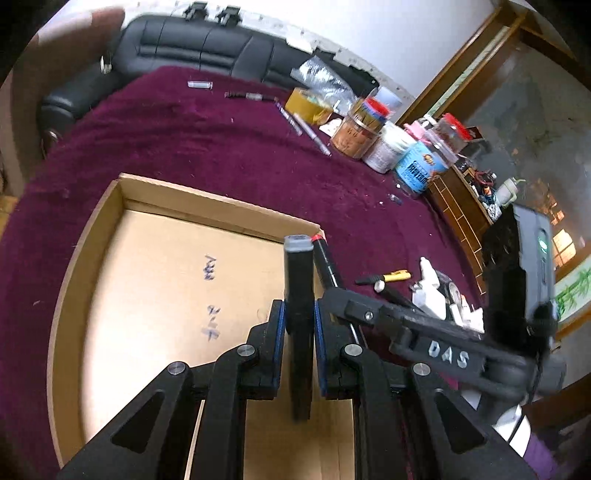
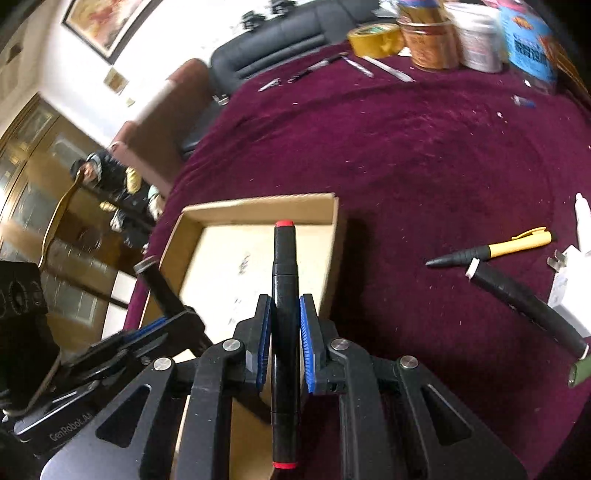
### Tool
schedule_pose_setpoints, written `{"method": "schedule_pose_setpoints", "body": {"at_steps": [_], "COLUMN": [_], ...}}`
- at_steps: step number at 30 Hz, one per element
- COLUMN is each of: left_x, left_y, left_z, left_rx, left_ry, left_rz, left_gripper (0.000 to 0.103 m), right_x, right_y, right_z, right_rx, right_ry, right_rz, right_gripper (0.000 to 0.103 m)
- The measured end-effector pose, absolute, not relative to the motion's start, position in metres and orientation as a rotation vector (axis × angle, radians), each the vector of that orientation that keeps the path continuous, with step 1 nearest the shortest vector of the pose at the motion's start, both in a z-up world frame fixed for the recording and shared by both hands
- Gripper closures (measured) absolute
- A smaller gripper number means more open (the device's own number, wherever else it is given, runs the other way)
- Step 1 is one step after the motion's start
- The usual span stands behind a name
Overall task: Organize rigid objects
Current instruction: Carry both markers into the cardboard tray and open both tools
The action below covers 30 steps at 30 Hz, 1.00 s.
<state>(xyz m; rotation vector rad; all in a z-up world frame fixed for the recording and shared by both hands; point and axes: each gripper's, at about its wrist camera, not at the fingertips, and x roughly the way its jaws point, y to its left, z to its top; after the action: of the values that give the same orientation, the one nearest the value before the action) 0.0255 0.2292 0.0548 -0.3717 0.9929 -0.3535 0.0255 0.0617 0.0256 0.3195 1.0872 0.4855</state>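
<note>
While each hand-held gripper, left [image 1: 299, 325] and right [image 2: 284, 332], clamps one marker [image 1: 298, 295] [image 2: 283, 280], one cardboard box [image 1: 88, 258] lies below.

Counter [image 1: 221, 147] covered in dark maroon plush cloth, lint specks all over it. Black leather sofa [image 1: 192, 44] behind its far edge, against a white wall [image 1: 388, 33]; wall's lower edge looks chipped. Brown armchair [image 2: 162, 122] beside the sofa end. Framed painting [image 2: 107, 22] on the white wall, small plate below it. Wooden glass-fronted cabinet [image 2: 33, 177] at far left of the right wrist view, reflections on the panes. Curved wooden chair back [image 2: 59, 218] in front of it. On the other side, a wooden door frame [image 1: 465, 66] and a dark wood cabinet [image 1: 461, 206] with gridded panels. Dim grey area beyond. Warm light patches at far right; source unclear.
</note>
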Motion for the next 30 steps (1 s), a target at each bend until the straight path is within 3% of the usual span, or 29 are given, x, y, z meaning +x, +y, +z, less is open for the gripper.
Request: {"method": "schedule_pose_setpoints", "body": {"at_steps": [10,14,16,19,30], "left_x": [0.064,0.061,0.056,0.043,0.012], "left_y": [0.229,0.239,0.242,0.245,0.242], "left_z": [0.02,0.013,0.014,0.019,0.011], "left_rx": [-0.445,-0.52,-0.536,-0.578,-0.622], "left_ry": [1.052,1.084,1.075,1.044,1.011], "left_rz": [-0.296,-0.29,-0.286,-0.283,-0.221], "left_gripper": [0.092,0.082,0.069,0.058,0.054], "right_x": [0.044,0.044,0.043,0.039,-0.021], "right_y": [0.07,0.069,0.069,0.062,-0.009], "right_z": [0.024,0.023,0.026,0.033,0.064], "right_rx": [0.284,0.299,0.296,0.302,0.253], "right_ry": [1.084,1.089,1.081,1.053,0.897], "right_rz": [0.427,0.419,0.419,0.421,0.402], "right_gripper": [0.089,0.089,0.089,0.086,0.086]}}
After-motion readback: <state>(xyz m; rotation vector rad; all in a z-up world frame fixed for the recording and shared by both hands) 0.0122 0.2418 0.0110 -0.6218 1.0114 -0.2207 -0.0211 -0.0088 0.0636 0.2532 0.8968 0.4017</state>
